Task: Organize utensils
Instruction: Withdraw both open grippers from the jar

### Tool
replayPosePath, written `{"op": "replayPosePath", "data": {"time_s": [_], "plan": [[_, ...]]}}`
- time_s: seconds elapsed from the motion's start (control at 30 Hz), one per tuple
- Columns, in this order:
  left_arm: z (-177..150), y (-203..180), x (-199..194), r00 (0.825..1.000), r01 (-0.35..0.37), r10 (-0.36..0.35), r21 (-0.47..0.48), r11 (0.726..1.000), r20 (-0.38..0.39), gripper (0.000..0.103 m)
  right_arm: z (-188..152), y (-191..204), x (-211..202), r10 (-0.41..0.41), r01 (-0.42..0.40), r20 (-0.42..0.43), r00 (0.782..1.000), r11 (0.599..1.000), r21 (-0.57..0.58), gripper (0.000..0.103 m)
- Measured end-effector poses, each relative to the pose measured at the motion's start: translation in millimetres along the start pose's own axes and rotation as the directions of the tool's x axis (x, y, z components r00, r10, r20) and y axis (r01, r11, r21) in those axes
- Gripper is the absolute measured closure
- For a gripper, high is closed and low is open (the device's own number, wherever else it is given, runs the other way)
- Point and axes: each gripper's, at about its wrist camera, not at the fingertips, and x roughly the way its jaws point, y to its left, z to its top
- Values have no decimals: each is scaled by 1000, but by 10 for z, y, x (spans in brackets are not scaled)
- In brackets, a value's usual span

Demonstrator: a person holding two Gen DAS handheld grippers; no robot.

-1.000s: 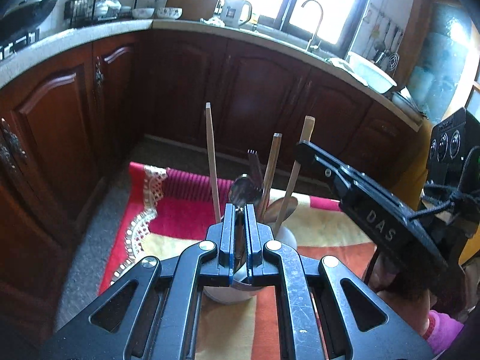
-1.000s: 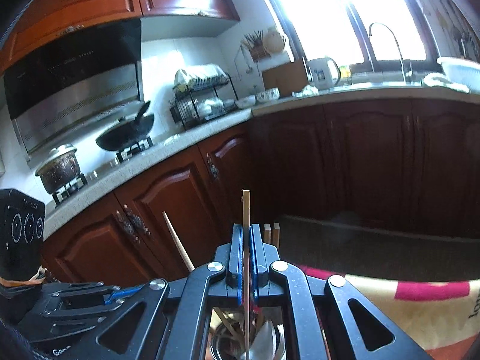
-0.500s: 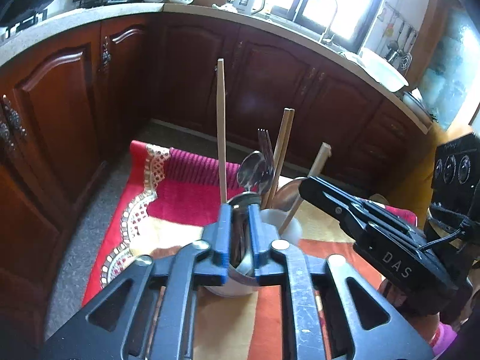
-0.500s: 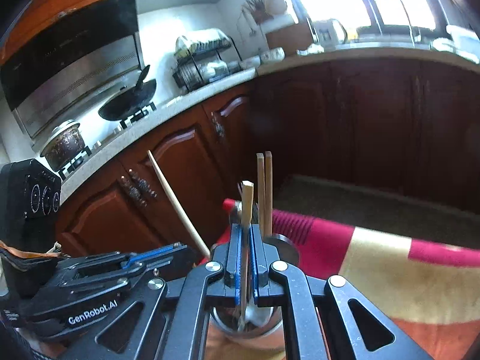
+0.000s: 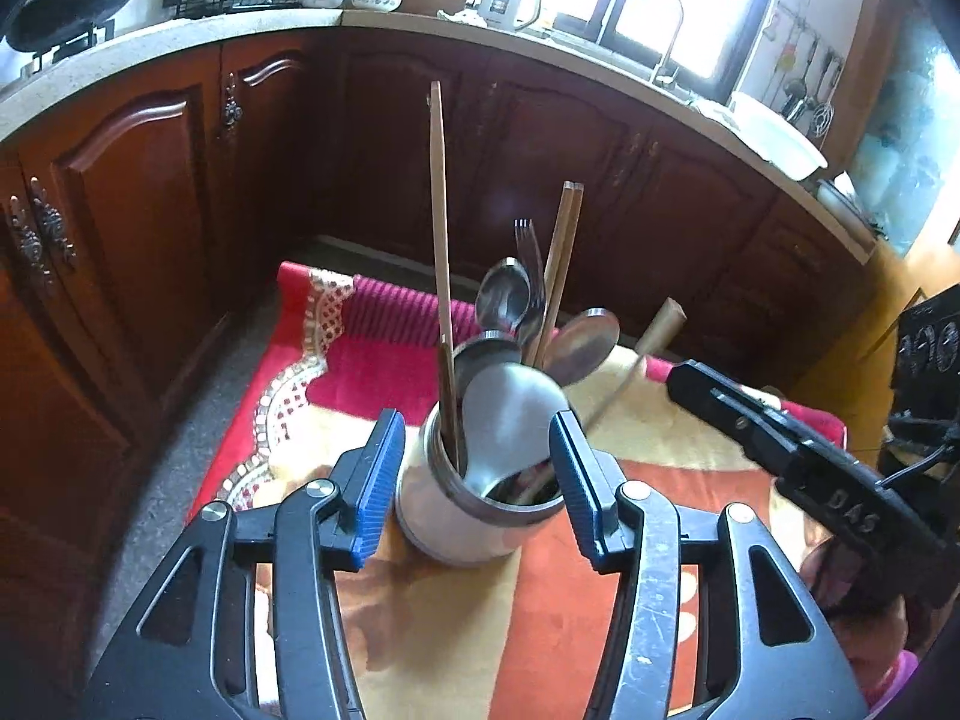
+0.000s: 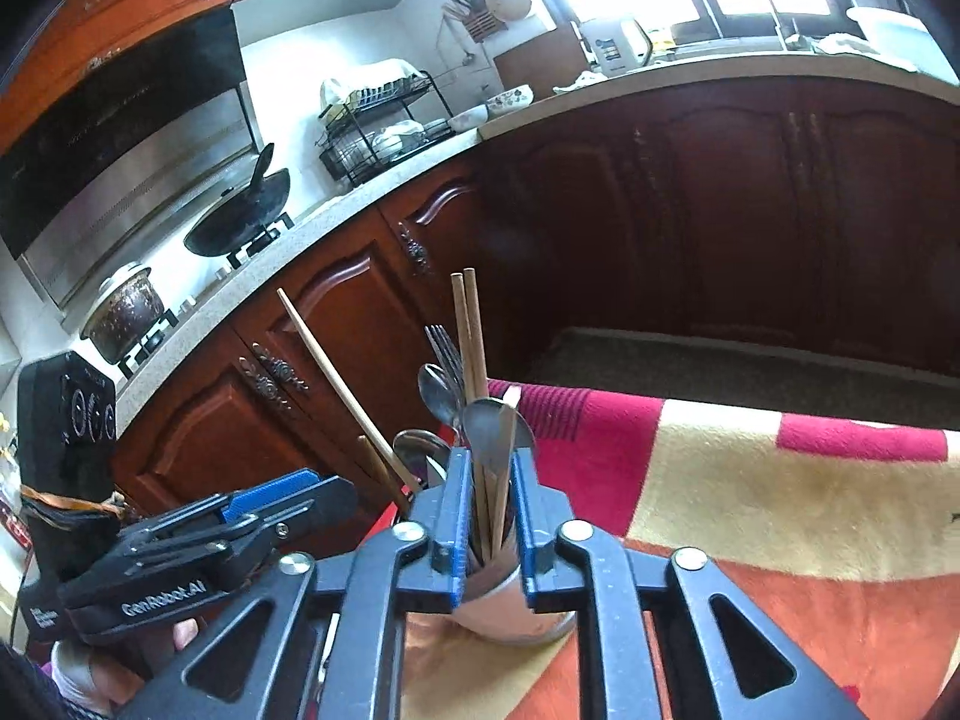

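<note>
Left wrist view. Your left hand-held gripper (image 5: 477,477) has just been opening; its blue pads now stand wide to either side of the round steel utensil holder (image 5: 462,510) and touch nothing. The holder sits on the red, cream and orange patterned cloth (image 5: 360,372) covering the surface, and it is already crowded: a large steel ladle bowl (image 5: 510,414), a tall flat wooden stick (image 5: 439,252), a pair of wooden chopsticks (image 5: 561,264), a steel fork (image 5: 528,246), steel spoons. Your right hand-held gripper (image 5: 798,456) comes in from the right, near a leaning round wooden handle (image 5: 654,330).

Risk: the holder looks top-heavy with long handles; a pad clipping the rim or the ladle as you pull back could tip it.

Right wrist view. Your right hand-held gripper (image 6: 489,516) has just been opening and is only slightly parted. A thin wooden stick (image 6: 504,480) stands between the pads, tip down in the holder; I judge it released, but clearance is tight.

Risk: withdrawing sideways now would drag that stick and the spoons beside it.

Room: the cloth lies open to the right of the holder; the surface edge drops off behind, toward the dark wooden cabinets (image 6: 720,210). Straight up and back looks the clearest exit.
</note>
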Motion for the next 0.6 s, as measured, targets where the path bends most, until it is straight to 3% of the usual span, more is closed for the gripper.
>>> {"op": "replayPosePath", "data": {"time_s": [0.37,0.6], "plan": [[-257,-70,-30,997,-78,78,22,997,8,53,-179,24,-248,-27,27,15,1000,999,-24,67],[-381,-185,-132,989,-149,147,58,987,30,53,-285,109,-310,-67,68,14,998,996,-53,66]]}}
